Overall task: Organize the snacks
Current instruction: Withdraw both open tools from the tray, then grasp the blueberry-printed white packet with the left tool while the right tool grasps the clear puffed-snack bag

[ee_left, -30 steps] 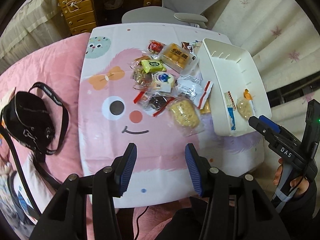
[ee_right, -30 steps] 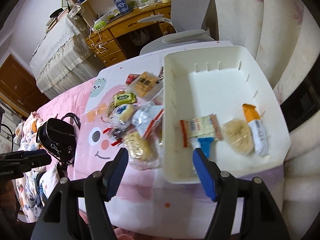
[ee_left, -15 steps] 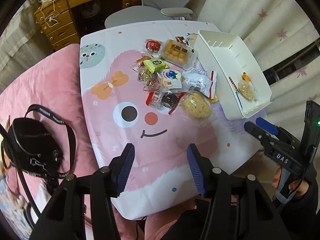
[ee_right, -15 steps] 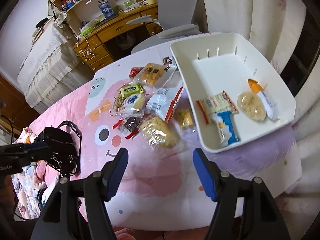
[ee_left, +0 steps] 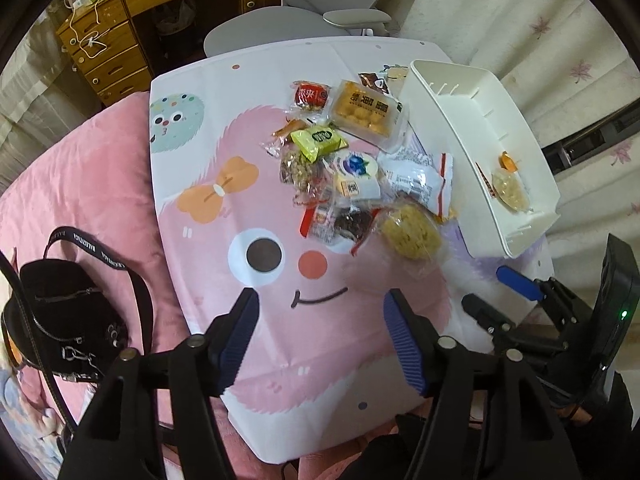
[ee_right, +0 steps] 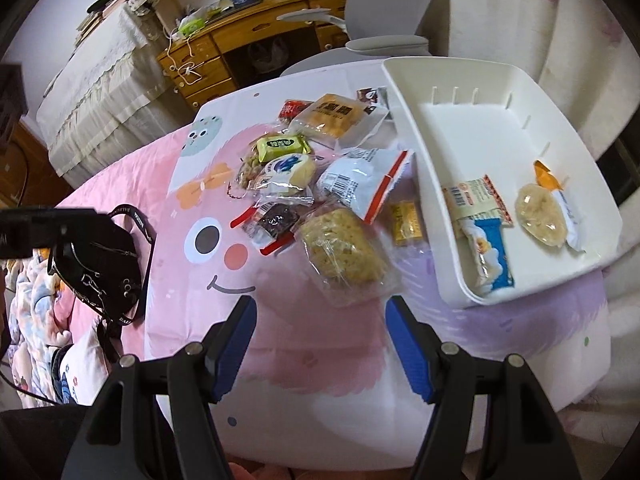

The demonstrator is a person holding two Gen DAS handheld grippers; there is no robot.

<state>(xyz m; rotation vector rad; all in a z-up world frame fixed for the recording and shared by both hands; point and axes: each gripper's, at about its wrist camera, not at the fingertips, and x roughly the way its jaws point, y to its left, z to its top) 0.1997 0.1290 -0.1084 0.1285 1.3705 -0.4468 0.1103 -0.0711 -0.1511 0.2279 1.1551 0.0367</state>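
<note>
A pile of wrapped snacks (ee_left: 352,168) lies on the pink cartoon tablecloth (ee_left: 280,340); the nearest piece is a yellow rice cake (ee_right: 340,248). A white bin (ee_right: 492,128) at the right holds a barcode packet (ee_right: 476,200), a blue packet (ee_right: 490,256) and a round cake (ee_right: 540,216). My left gripper (ee_left: 320,320) hovers over the cloth short of the pile, its jaws opening with nothing between them. My right gripper (ee_right: 320,320) hangs open and empty just in front of the rice cake, and shows at the right in the left wrist view (ee_left: 500,292).
A black shoulder bag (ee_left: 60,312) lies on the pink bedding at the left. A grey office chair (ee_left: 304,16) and a wooden desk with drawers (ee_right: 224,56) stand beyond the table. A small gold packet (ee_right: 406,224) lies between the pile and the bin.
Both grippers dropped lower and shifted; the right one swung left from above the bin to the rice cake. The left jaws spread wider. Nothing was picked up.
</note>
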